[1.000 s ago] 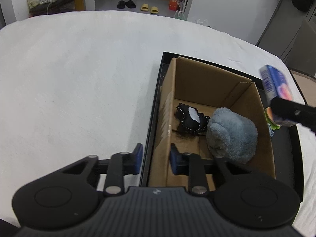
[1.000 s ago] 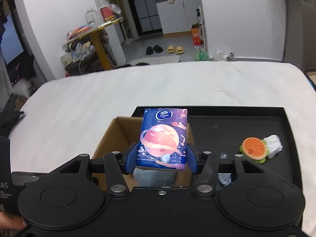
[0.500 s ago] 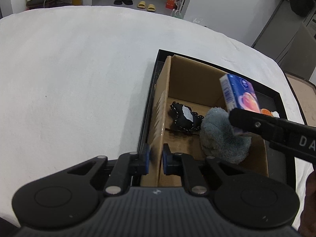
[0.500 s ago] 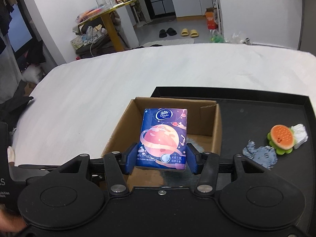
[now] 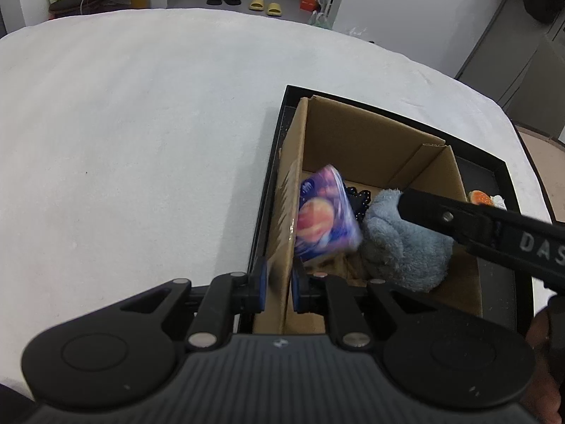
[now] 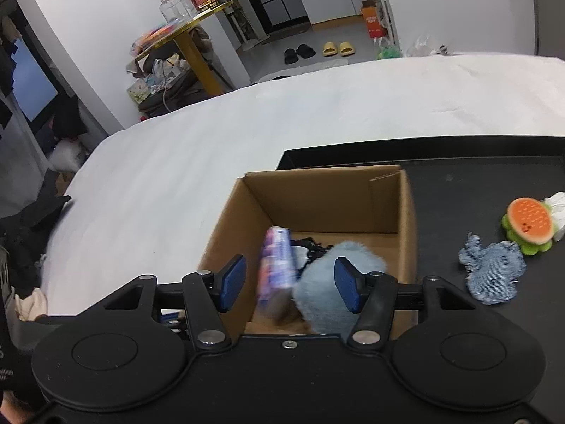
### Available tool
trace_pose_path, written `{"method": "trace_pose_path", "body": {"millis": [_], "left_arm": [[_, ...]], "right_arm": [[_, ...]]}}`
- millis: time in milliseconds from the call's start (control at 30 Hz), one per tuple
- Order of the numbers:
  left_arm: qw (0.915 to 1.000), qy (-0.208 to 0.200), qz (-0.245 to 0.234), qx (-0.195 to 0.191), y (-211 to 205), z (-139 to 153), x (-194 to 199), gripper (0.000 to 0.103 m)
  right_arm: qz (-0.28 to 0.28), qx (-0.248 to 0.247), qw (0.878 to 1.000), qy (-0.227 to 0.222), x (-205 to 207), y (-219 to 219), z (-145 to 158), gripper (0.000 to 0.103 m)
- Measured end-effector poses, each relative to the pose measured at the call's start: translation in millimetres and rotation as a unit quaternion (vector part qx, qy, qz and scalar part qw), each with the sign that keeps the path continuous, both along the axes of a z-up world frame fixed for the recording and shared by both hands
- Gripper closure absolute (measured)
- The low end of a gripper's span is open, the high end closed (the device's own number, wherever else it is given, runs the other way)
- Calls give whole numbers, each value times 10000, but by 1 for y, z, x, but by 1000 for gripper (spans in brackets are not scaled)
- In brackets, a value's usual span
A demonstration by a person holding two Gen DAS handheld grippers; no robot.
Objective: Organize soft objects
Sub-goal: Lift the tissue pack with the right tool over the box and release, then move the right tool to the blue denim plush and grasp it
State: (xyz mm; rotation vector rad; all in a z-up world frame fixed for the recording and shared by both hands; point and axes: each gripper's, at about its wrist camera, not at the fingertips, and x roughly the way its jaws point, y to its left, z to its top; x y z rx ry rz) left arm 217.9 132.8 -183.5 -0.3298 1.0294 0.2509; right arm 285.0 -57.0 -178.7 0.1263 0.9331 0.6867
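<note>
A cardboard box (image 5: 374, 145) (image 6: 328, 194) stands in a black tray (image 5: 494, 173) (image 6: 459, 176) on a white bed. A purple tissue pack (image 5: 325, 219) (image 6: 277, 265) lies tilted inside the box, blurred, against its left wall. Beside it sit a blue-grey plush (image 5: 406, 240) (image 6: 335, 282) and a black item (image 5: 358, 199). My left gripper (image 5: 279, 284) is shut on the box's left wall. My right gripper (image 6: 289, 284) is open and empty above the box.
On the tray right of the box lie a denim scrap (image 6: 492, 270), an orange and green burger toy (image 6: 529, 222) and a white piece (image 6: 558, 208). White bedding (image 5: 141, 141) spreads to the left. Room clutter stands beyond the bed.
The right gripper opened and let go of the tissue pack, which dropped into the box. The left gripper closed on the box's left wall.
</note>
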Motion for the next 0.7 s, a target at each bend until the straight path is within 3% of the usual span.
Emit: {"method": "trace_pose_path", "body": {"millis": [433, 600, 700], "left_arm": [[9992, 78, 72, 379, -13, 8, 4, 84], [9981, 91, 124, 594, -18, 11, 3, 59], [9974, 76, 138, 702, -23, 14, 2, 51]], "right_arm": [[-179, -7, 9997, -145, -2, -28, 3, 48], [-247, -15, 9994, -248, -1, -41, 4, 48], [-271, 25, 9992, -300, -2, -49, 4, 48]]}}
